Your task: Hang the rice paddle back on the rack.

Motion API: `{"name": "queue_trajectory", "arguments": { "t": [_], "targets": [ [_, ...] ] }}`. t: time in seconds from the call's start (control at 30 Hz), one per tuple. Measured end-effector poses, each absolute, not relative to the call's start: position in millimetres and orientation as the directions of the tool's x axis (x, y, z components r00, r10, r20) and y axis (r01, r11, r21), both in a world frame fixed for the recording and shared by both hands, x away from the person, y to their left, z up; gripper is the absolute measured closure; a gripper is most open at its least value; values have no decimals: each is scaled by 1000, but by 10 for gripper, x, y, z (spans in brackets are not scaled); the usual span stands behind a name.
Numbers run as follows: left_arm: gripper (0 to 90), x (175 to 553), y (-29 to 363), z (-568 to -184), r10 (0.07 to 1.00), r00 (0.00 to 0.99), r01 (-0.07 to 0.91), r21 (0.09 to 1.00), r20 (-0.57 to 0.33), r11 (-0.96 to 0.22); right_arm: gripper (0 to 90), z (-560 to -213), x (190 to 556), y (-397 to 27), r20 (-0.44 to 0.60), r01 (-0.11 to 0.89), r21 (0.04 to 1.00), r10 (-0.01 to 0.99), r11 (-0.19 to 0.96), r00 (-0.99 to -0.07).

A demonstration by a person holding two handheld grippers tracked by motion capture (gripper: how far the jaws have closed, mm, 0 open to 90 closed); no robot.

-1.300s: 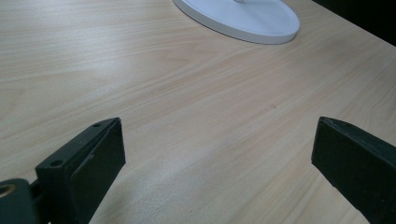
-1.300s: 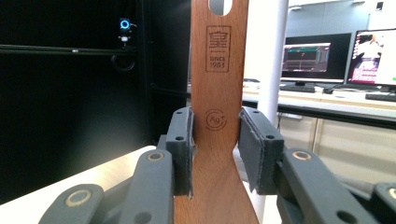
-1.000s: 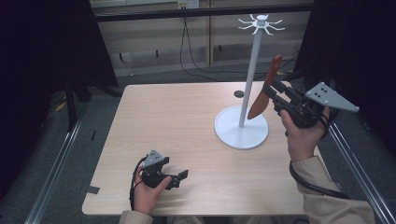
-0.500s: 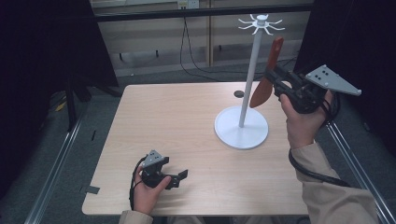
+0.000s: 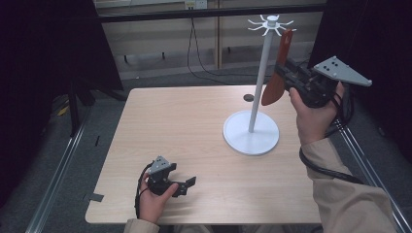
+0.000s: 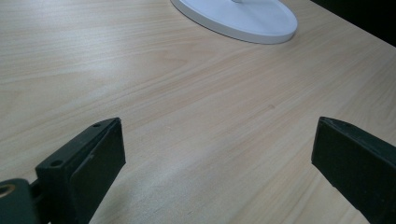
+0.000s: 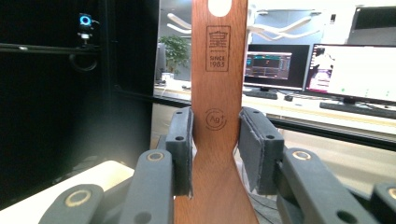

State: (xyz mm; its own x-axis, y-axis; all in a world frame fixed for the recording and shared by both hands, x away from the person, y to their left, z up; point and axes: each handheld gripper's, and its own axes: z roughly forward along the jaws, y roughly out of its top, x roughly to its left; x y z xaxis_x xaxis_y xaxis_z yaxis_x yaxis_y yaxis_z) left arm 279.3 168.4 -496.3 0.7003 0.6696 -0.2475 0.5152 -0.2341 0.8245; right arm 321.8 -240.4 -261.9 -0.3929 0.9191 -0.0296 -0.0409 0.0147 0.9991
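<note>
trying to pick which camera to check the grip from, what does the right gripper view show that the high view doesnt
Right gripper view: the hanging hole at the handle's top, the marks burnt into the wood, and both pads pressing the handle's edges.

High view: the white stand with hooks on top, the table, and the left gripper resting open near the table's front edge.

Both: the wooden spatula, held upright in the shut right gripper.

One wooden spatula [image 5: 278, 77]. One white hanging stand [image 5: 252, 131], with one pole and one round base. Two grippers: left gripper [image 5: 187, 185], right gripper [image 5: 286, 73]. One table [image 5: 194, 121]. Two monitors [image 7: 345, 70] in the background of the right gripper view.
</note>
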Motion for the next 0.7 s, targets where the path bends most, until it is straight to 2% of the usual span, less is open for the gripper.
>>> {"name": "queue_trajectory", "arguments": {
  "t": [0.7],
  "targets": [
    [27, 2796, 1692, -4953, 663, 706, 511, 828, -249, -233, 670, -2638, 3400, -2376, -19, 3, 1000, 931, 22, -365]
  ]
}}
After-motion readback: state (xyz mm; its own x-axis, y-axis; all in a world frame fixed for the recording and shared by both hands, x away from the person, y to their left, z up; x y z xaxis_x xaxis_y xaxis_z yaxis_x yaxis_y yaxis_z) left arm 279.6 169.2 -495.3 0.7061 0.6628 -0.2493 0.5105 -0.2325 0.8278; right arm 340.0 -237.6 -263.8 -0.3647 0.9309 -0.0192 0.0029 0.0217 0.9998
